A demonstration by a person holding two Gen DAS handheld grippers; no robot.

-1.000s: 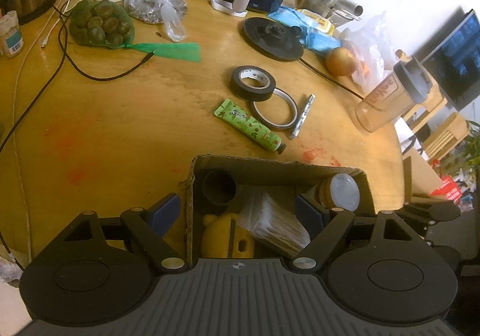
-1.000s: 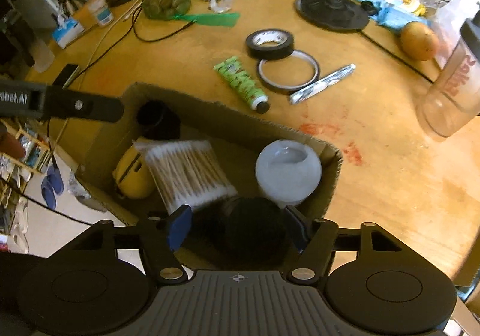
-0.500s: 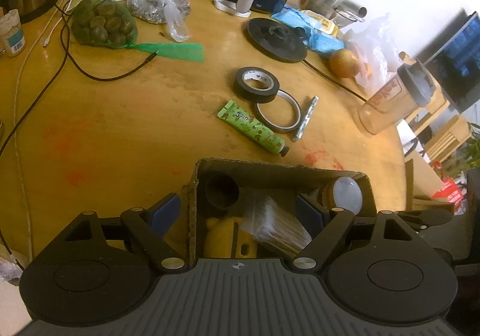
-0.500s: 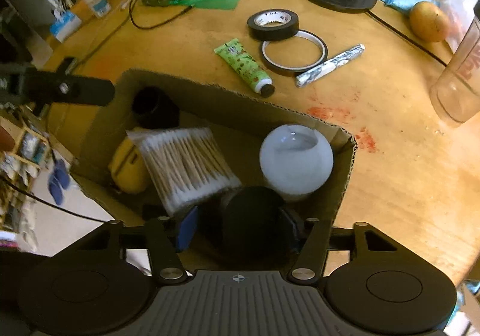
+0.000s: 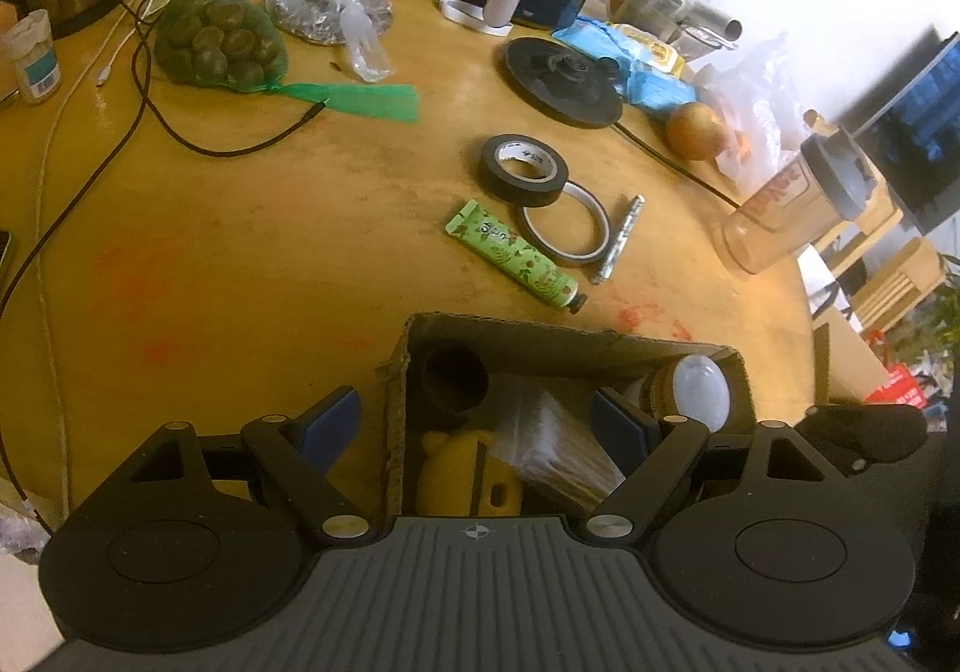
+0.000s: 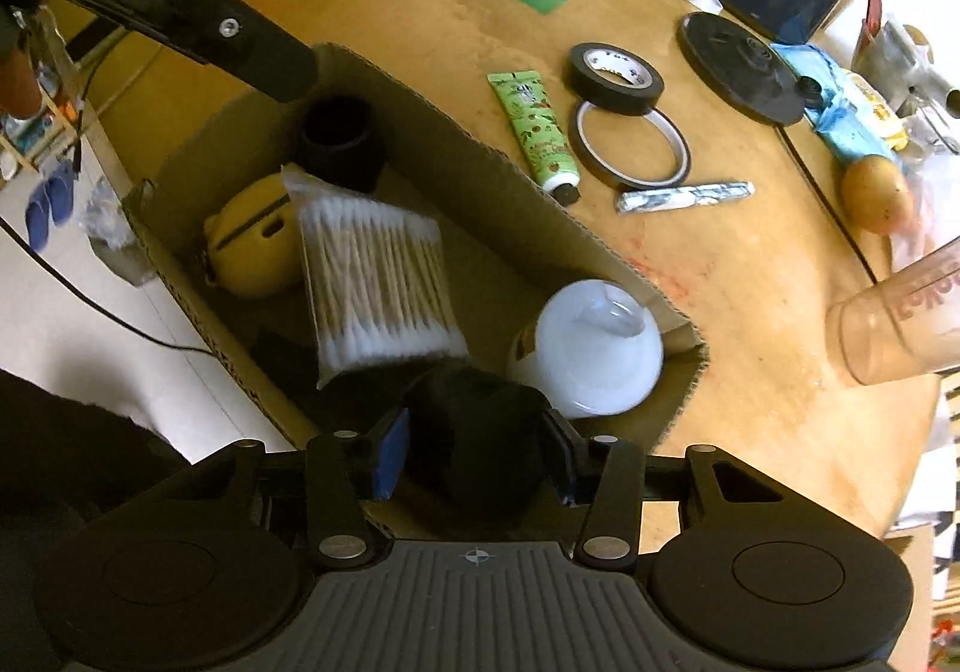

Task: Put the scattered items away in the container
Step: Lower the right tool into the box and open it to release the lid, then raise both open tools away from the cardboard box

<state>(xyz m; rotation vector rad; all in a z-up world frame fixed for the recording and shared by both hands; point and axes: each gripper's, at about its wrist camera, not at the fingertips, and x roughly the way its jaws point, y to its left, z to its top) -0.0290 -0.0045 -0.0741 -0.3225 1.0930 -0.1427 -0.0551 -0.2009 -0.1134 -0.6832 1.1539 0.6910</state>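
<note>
Right claw [image 6: 477,453] pinches a black round object [image 6: 474,432] over the brown cardboard box [image 6: 510,192]; left claw [image 5: 477,420] spread astride the box's wall.

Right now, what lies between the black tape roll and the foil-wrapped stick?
The thin tape ring lies flat between black tape roll and foil-wrapped stick, tucked under the roll's edge. Both wrist views show it.

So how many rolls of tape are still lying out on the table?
2. A thick black roll of tape lies mid-table, and a thin, wide brownish tape ring lies flat touching it on the box side, between the green tube and the silver stick. Clutter could hide others.
</note>
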